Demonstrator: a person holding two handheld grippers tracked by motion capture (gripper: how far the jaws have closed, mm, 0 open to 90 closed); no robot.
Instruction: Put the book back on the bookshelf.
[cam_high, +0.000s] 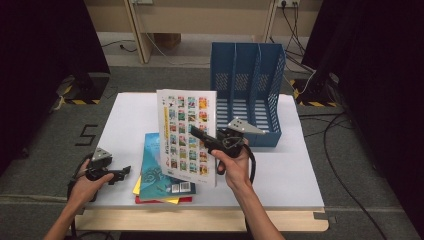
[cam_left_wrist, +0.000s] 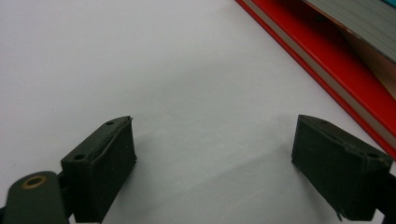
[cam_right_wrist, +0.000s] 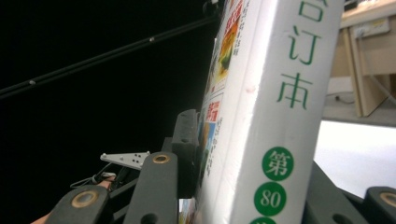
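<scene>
**White book lifted toward the file rack**

The white book (cam_high: 186, 135) is clamped at its spine edge by the jaws of the right gripper (cam_high: 204, 137) and is held upright, clear of the counter (cam_high: 295, 170), just in front of and to the left of the blue file rack (cam_high: 247, 90). In the right gripper view the pads are seen pressed on both covers, with the spine (cam_right_wrist: 280, 107) facing the camera. The step in hand is judged to be the filing of this book in one of the rack's slots. For that to go well, the book should be kept vertical, its lower edge raised above the rack's front lip, and its spine lined up with a divider gap before it is lowered. The right hand (cam_high: 234, 167) is held with the gripper pointing forward.

The left gripper (cam_high: 112, 172) is rested low on the counter, far left of the rack and beside the remaining book stack (cam_high: 160, 177); its jaws stand wide apart with nothing between them.
</scene>
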